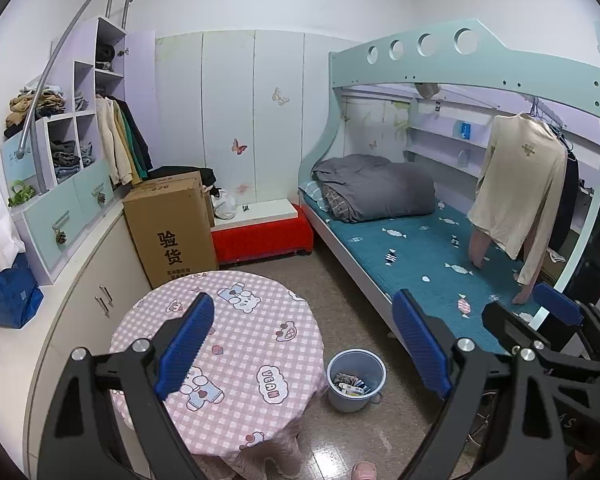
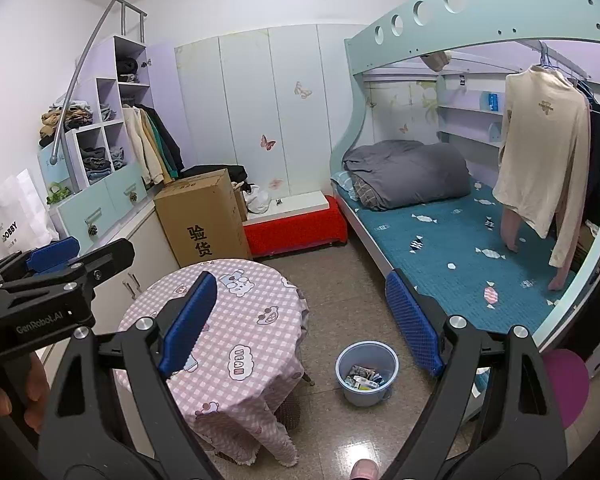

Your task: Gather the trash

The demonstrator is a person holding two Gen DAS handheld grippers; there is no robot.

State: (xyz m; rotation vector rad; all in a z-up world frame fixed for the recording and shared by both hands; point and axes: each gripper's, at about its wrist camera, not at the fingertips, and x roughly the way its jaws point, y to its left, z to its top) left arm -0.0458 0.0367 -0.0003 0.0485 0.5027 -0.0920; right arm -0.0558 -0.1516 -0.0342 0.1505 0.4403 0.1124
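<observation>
Both grippers, left gripper [image 1: 304,344] and right gripper [image 2: 300,320], gape wide and empty above the pink checked round table [image 1: 236,344]. Pale blue plastic bin [image 1: 356,380] of wrappers sits floor-side by the bed; best approach low, straddling its rim squarely.

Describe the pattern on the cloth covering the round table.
Pink-and-white check with cartoon bears on the tablecloth; clearest in the left wrist view.

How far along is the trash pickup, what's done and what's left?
Done: wrappers already lie in the blue bin on the floor beside the round table, whose checked cloth looks bare. In hand: nothing; the left claw and right claw are both open and empty. Left: no loose trash is visible.
</observation>
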